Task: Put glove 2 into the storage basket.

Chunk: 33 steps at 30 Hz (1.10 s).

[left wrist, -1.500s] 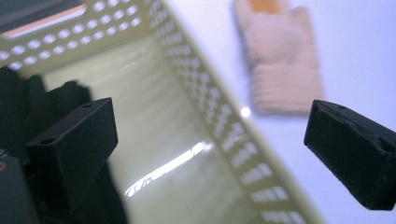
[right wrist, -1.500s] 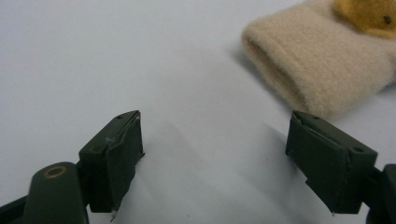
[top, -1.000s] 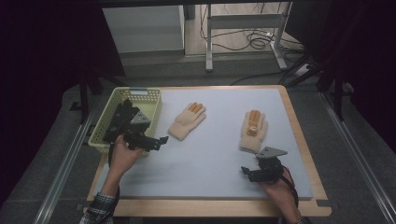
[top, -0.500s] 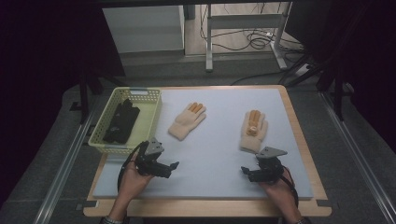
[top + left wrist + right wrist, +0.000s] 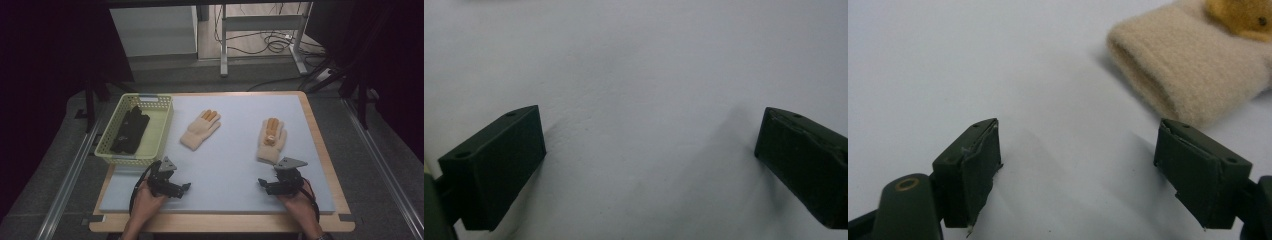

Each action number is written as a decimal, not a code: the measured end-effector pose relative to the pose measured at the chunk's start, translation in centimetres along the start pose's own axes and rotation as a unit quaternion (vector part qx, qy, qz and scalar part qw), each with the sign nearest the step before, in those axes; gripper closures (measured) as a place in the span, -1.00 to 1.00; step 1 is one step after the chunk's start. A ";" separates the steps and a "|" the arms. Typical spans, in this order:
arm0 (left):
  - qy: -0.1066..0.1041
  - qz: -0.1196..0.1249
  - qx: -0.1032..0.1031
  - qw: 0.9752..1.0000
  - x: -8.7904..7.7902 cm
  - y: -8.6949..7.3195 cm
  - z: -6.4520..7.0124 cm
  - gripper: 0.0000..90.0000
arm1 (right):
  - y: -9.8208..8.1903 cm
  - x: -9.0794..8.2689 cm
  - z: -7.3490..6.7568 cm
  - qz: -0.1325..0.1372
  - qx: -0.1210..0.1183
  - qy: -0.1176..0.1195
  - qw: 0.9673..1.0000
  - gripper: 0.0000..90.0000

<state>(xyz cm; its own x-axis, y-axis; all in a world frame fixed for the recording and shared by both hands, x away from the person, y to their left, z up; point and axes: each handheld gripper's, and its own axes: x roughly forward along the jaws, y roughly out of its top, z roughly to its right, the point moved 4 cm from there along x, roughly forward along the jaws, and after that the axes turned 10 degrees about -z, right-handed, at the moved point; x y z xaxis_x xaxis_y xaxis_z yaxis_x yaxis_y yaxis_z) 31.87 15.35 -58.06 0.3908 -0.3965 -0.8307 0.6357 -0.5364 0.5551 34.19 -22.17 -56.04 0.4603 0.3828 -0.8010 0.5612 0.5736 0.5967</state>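
Both our grippers sit released and empty low in frame: left gripper (image 5: 186, 187) over bare surface (image 5: 235, 165), right gripper (image 5: 261, 183) just below the right glove (image 5: 271, 140). The left glove (image 5: 201, 129) lies centre, beside the basket (image 5: 162, 131) at left. Risk: jaws could pinch only loose knit at the cuff, so the glove slips or drags
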 end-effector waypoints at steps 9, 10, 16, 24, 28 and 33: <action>0.002 0.002 0.000 1.000 0.0 0.0 0.0 -1.00 | 0.0 -0.1 -0.1 -0.001 0.003 -0.005 1.000 -0.58; 0.002 0.002 0.000 1.000 0.0 0.0 0.0 -1.00 | 0.1 -0.1 -0.2 0.000 0.003 -0.006 1.000 -0.58; 0.002 0.003 0.000 1.000 0.0 0.0 0.0 -1.00 | 1.8 -0.1 -1.4 0.011 0.007 0.024 1.000 -0.58; 0.001 0.003 0.000 1.000 0.0 0.0 0.0 -1.00 | 7.2 1.3 -3.2 0.024 -0.024 0.032 0.999 -0.49; 0.002 0.003 0.000 1.000 0.0 -0.1 0.0 -1.00 | 9.3 2.8 -3.6 0.030 -0.026 0.047 0.998 -0.28; 0.002 0.003 0.000 1.000 0.0 -0.1 0.0 -1.00 | 11.4 4.7 -3.9 0.036 -0.026 0.058 0.997 0.02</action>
<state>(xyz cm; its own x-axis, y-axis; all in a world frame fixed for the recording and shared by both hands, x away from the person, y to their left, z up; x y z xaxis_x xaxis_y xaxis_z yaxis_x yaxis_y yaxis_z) 31.81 15.37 -58.07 0.3970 -0.3976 -0.8272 0.6332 -0.5338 0.5605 40.06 -11.02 -53.26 0.4135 0.5043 -0.7581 0.4921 0.5767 0.6521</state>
